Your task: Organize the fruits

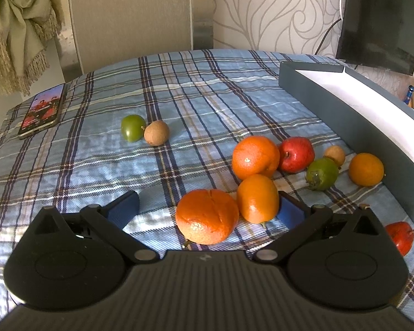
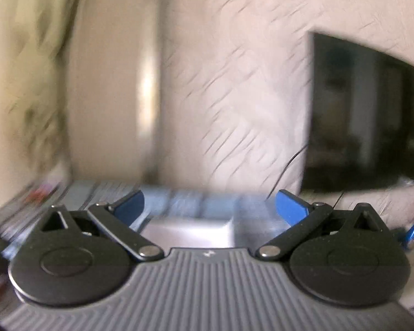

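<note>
In the left wrist view, fruits lie on a blue plaid cloth. My left gripper is open, its blue fingers either side of a large orange and a smaller orange. Behind them are another orange, a red fruit, a green fruit, a small brown fruit and a small orange. A green fruit and a brown fruit lie apart at the left. My right gripper is open and empty; its view is blurred.
A dark box with a white inside stands along the right. A phone lies at the far left of the cloth. Another red fruit lies at the right edge near the box. A dark screen stands behind.
</note>
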The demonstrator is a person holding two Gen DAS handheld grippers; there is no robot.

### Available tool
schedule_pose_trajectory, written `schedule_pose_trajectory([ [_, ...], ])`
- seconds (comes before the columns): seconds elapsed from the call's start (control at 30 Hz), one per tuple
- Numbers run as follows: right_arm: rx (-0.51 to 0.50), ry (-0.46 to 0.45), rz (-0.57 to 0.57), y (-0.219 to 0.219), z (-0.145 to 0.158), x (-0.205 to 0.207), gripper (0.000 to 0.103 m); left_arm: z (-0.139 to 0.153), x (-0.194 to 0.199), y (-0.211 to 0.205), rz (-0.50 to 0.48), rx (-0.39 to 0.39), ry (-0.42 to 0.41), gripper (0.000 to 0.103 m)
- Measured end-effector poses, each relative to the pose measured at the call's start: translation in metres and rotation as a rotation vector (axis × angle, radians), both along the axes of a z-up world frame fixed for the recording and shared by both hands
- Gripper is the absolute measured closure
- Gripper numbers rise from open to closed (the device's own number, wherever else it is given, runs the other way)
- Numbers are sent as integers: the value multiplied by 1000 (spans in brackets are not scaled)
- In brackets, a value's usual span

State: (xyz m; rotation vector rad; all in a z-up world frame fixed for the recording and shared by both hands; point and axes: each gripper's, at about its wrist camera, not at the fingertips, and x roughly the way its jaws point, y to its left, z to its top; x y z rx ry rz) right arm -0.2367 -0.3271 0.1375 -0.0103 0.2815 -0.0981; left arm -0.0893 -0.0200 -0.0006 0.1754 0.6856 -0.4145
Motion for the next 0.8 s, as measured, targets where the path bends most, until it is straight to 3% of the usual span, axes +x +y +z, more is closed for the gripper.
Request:
schedule_pose_trajectory([
  [0.03, 19, 76, 58, 16, 2, 0, 0, 0, -1, 0, 3, 0, 0, 0],
  [0.07, 38, 94, 91, 28, 2, -3, 0, 0, -1, 0, 4, 1, 0, 0],
  [0.2, 47, 54, 224, 77, -3, -22, 0, 0, -2, 0, 3, -1, 1, 0],
  [0.33, 16, 163, 337, 111, -21, -20, 0, 1, -3, 2, -3, 4, 3, 0],
  [0.53, 81, 276, 342, 117, -39, -12, 2, 6, -9, 7, 0, 3, 24, 0],
  [0.8, 103, 329, 377, 123, -48, -7, 5, 20, -39, 12, -33, -34, -68, 0],
])
